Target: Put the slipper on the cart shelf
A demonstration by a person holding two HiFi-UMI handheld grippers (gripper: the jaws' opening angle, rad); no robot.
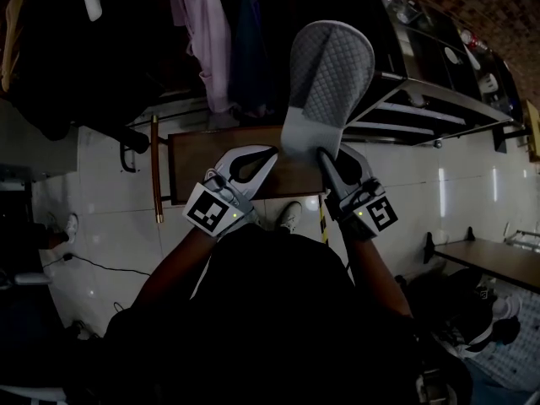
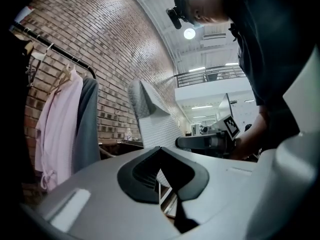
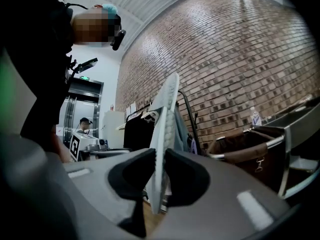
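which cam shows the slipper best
The head view: the slipper shows nearly whole, its quilted face toward the camera, its lower end clamped in the right gripper. The right gripper view shows it only edge-on between the jaws. The left gripper view catches part of it beyond its jaws.

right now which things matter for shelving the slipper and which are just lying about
For the job: slipper, right gripper clamped on it, cart shelf.
Just about: left gripper (shut, empty), pink shirt, wooden table, water bottle.
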